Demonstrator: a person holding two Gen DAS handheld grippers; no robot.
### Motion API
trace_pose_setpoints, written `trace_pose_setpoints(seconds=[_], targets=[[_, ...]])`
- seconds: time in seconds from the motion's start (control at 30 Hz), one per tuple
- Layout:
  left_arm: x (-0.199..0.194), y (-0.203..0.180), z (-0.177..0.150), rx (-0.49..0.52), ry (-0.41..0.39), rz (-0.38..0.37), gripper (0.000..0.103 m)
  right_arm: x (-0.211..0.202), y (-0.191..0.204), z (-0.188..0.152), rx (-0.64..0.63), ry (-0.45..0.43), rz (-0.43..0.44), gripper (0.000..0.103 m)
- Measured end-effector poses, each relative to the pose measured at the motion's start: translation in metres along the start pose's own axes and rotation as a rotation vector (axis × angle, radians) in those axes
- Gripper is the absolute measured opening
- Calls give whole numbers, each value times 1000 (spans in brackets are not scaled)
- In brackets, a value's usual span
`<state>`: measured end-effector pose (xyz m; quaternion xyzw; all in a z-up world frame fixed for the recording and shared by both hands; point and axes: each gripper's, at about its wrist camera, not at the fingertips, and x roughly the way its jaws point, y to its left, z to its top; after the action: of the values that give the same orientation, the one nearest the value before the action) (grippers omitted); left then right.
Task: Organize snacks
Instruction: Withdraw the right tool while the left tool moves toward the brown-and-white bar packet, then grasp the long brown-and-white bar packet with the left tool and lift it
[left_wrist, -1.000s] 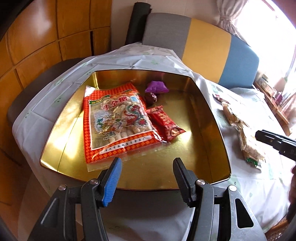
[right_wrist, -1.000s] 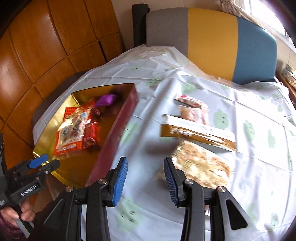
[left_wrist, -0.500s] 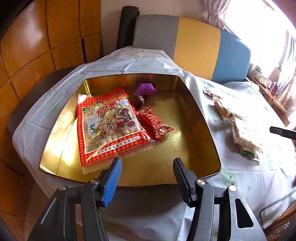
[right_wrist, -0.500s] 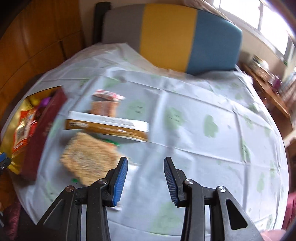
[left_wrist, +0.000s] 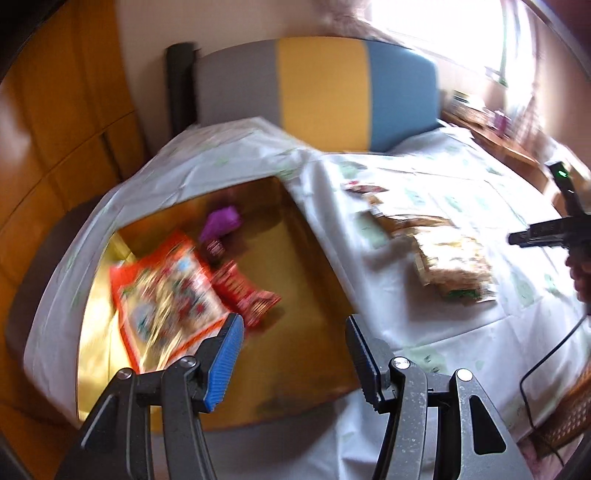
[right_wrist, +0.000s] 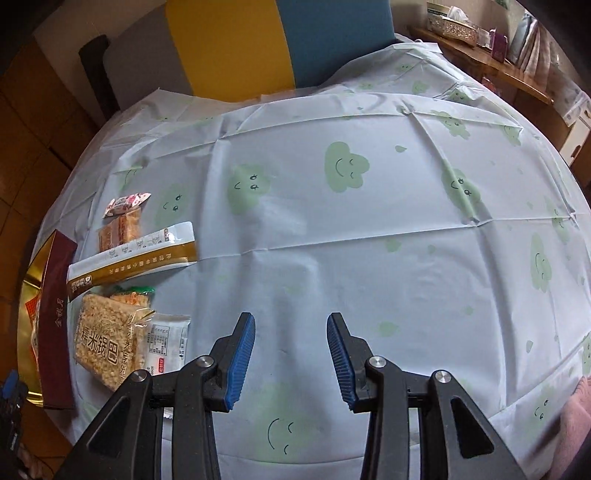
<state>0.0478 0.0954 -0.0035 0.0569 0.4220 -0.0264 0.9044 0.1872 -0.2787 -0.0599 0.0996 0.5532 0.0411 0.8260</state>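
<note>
**Cloth-covered table, both claws spread and empty**

A round table under a pale tablecloth printed with green smiling clouds; behind it, at twelve o'clock, a grey, yellow and blue chair back, with wood panelling to the left.

Left gripper: jaws spread wide, nothing between them, touching nothing. Hovering over the near edge of a gold tray that fills the left wrist view from nine to six o'clock. Inside the tray, blurred: a large orange-red snack bag at eight o'clock, a small red packet touching its right edge, a purple wrapped sweet toward eleven o'clock.

Right gripper: jaws likewise spread, empty, above bare cloth, clear of every packet. In the right wrist view, snacks clustered from eight to ten o'clock: a rice cracker pack just left of the blue finger pad, a long gold-and-white pouch above it, a small orange biscuit packet and a small pink-and-white candy wrapper farther up. Tray's dark red outer wall at the far left, beside the rice cracker pack.
</note>
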Motion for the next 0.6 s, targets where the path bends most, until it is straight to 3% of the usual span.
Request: trace_pose_setpoints(seconds=[0.23,0.47,0.6], targets=[[21,-47,41,234,13,-89,58,2,12,-2,-62,18,22,41],[64,-90,90,374,79,-116,58,2,26,-5,-127,22,50,41],[89,-115,110,510,89,-120,58,2,27,-3,-132,22,62,41]])
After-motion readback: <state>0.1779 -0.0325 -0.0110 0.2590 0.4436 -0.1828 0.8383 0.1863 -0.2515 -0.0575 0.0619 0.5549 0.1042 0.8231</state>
